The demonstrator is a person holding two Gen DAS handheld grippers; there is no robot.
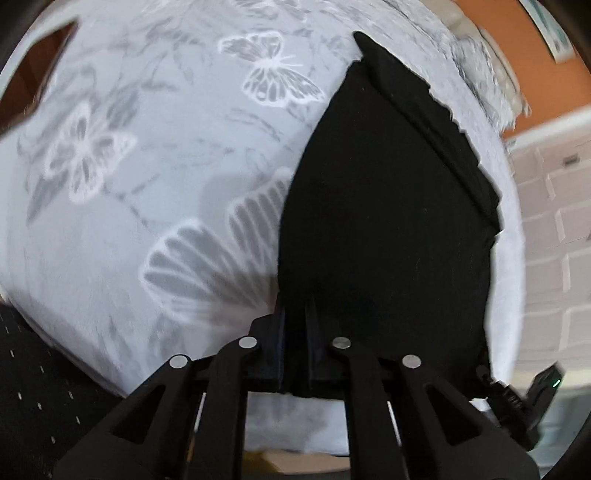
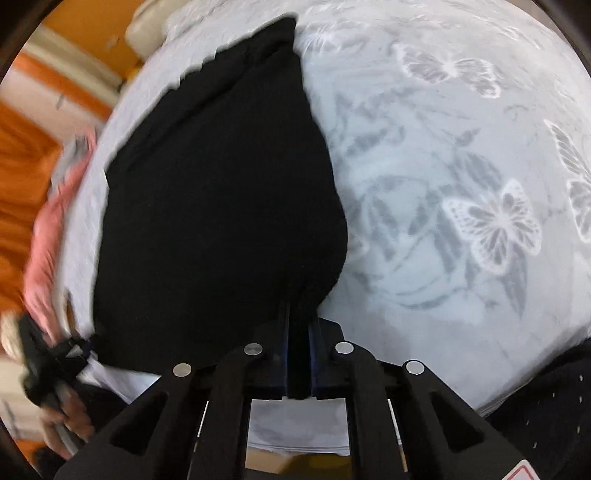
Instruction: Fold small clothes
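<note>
A black garment lies spread on a white bedsheet with grey butterflies. My left gripper is shut on the garment's near edge at its left corner, with cloth pinched between the jaws. In the right wrist view the same black garment stretches away over the sheet, and my right gripper is shut on its near edge at the right corner. The right gripper also shows at the garment's far corner in the left view. The left gripper, with a hand behind it, shows at lower left in the right view.
A pink cloth lies at the bed's left edge, beside an orange wall. Pale floor tiles run along the bed's right side. A pillow sits at the far end. Black dotted fabric is at the near edge.
</note>
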